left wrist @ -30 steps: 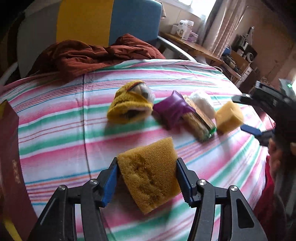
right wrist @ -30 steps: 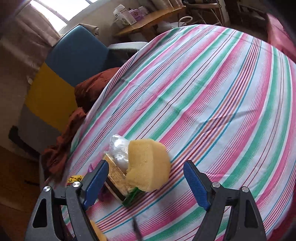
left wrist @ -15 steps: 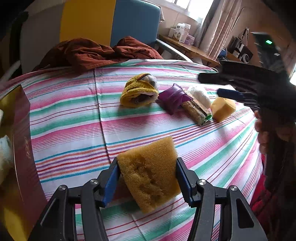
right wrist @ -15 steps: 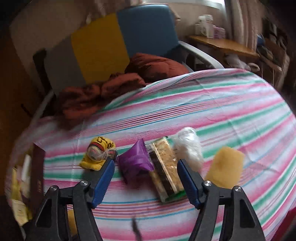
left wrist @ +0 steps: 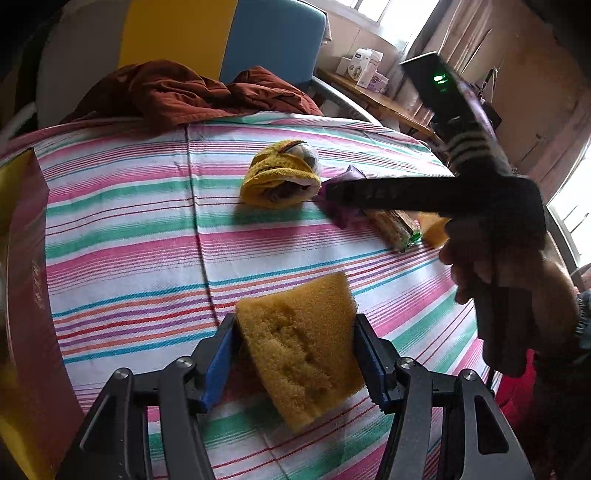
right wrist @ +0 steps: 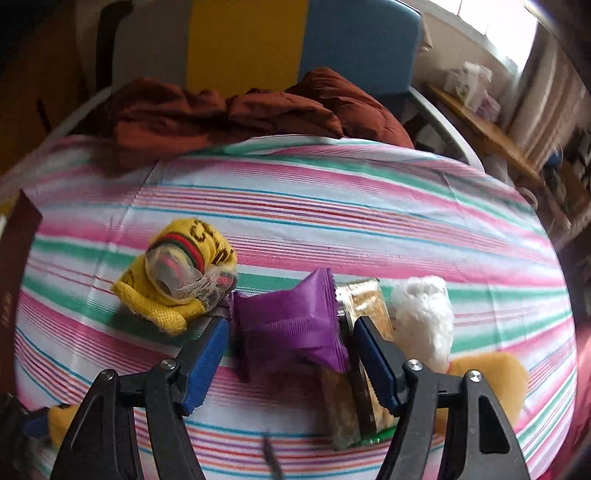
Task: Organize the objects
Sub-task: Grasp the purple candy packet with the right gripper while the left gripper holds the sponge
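My left gripper (left wrist: pixel 295 325) holds a porous yellow sponge (left wrist: pixel 299 354) above the striped tablecloth (left wrist: pixel 129 221). Its pads still touch both sides of the sponge while the jaws ease open slightly. My right gripper (right wrist: pixel 291 323) points down at a purple snack packet (right wrist: pixel 288 314) that lies between its blue pads. Its jaws have narrowed, with thin gaps left on both sides. Beside the packet lie a yellow knitted sock bundle (right wrist: pixel 177 280), a clear-wrapped snack bar (right wrist: pixel 364 302), a white plastic bag (right wrist: pixel 424 317) and a second yellow sponge (right wrist: pixel 491 373).
A dark red box (left wrist: pixel 26 277) stands at the table's left edge. A rust-brown jacket (left wrist: pixel 177 92) drapes over the far edge in front of a yellow and blue chair (left wrist: pixel 229 33). A hand (left wrist: pixel 480 266) carries the right gripper at the right.
The right gripper rolled upright and swung left from the second sponge to the purple packet, and its jaws narrowed. The left gripper kept hold of its sponge and barely shifted.
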{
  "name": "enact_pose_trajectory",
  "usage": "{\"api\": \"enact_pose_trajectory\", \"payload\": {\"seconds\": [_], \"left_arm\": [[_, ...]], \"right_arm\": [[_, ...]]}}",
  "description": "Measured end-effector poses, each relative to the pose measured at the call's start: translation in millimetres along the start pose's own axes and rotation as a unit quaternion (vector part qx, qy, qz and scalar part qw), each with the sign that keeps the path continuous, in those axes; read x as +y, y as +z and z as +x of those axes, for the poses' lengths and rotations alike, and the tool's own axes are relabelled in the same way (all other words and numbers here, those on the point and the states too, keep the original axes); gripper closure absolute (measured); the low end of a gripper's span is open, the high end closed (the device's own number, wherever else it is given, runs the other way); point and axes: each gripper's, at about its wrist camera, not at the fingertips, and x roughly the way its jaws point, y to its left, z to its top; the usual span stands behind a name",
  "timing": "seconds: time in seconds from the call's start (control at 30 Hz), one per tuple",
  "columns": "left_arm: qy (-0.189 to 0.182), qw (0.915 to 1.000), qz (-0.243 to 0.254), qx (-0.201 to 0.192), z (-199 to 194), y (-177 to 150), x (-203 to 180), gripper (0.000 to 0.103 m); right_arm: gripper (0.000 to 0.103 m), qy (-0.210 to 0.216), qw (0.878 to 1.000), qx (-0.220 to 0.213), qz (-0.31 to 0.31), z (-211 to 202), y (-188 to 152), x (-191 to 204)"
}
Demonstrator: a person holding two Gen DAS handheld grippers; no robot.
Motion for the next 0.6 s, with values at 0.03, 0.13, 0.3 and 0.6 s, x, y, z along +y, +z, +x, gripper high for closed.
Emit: {"api": "enact_pose_trajectory", "payload": {"seconds": [0.03, 0.13, 0.3, 0.6], "left_arm": [[0.0, 1.0, 0.0, -0.001, 1, 0, 0, 0.041], [-0.001, 1.0, -0.001, -0.003, 2, 0, -1, 0.041], [-0.001, 1.0, 0.001, -0.005, 0, -2, 0, 0.042], [0.01, 0.9999, 0.007, -0.011, -15, -3, -4, 0.045]], "right_arm": [[0.032, 0.0, 1.0, -0.002, -0.005, 1, 1, 1], [0.053, 0.006, 1.0, -0.011, -0.006, -2, 2, 0], [0.06, 0.034, 0.999, -0.01, 0.007, -10, 0, -6], [0.06, 0.056, 0.994, -0.067, 0.062, -50, -4, -27]]}}
